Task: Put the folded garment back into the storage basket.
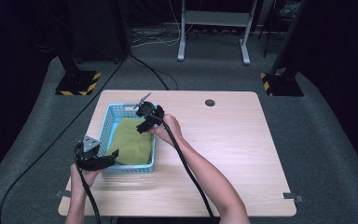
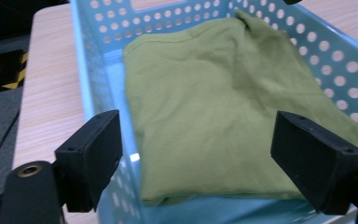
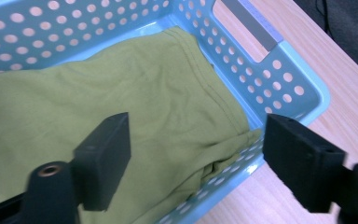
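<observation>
Cloth [image 2: 205, 116], soft, olive, probably cotton, fills perforated plastic basket [image 2: 340, 60].

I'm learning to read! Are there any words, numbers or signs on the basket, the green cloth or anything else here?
No words, labels or numbers can be read.
Blue basket: no lettering, just round holes.
Green cloth: plain, no tag or print showing.
Table: bare wood, no text.
Black-and-yellow striped bases on the floor: warning stripes, no words.
</observation>
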Motion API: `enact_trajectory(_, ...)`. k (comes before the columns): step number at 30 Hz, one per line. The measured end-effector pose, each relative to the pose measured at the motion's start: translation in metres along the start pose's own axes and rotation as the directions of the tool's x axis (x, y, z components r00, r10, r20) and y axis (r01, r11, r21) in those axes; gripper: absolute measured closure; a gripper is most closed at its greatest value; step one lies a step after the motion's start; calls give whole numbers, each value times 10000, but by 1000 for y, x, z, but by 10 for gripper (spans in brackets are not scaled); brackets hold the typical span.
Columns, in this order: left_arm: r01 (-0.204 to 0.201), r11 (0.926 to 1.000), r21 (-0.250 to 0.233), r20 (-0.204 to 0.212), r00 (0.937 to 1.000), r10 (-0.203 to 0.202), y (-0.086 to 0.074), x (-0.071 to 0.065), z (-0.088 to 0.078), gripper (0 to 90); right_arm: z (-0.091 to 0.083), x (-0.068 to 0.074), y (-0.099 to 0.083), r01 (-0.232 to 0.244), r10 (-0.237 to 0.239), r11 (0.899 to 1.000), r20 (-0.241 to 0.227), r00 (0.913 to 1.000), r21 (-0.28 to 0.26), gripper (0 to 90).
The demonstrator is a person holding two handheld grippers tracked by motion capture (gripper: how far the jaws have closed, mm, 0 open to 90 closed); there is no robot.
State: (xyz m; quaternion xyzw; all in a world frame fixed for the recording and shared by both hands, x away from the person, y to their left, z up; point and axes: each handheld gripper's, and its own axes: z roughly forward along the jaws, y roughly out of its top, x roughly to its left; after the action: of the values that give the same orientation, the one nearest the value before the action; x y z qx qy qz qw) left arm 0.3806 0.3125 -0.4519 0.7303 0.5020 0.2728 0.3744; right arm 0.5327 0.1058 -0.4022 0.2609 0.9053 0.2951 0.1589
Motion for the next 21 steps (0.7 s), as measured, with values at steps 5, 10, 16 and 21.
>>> enact_trajectory(5, -169, 9997, 176, 275, 9995, 164, 3, -6, 3, 123, -11, -3, -8, -258, 258, 9996, -61, 9996, -62, 113)
enact_trajectory(10, -237, 9994, 258, 590, 9980, 222, 8, -13, 8, 90, -21, -7, -21, -333, 332, 9994, -104, 9994, -92, 69)
enact_trajectory(16, -454, 9979, 461, 1047, 9937, 404, 14, -23, 16, 50, -35, -17, -40, -680, 679, 9975, -65, 9977, -189, 55)
enact_trajectory(21, -604, 9966, 553, 1339, 9896, 525, 18, -32, 21, 30, -48, -27, -59, -1048, 1050, 9939, 27, 9945, -352, 52)
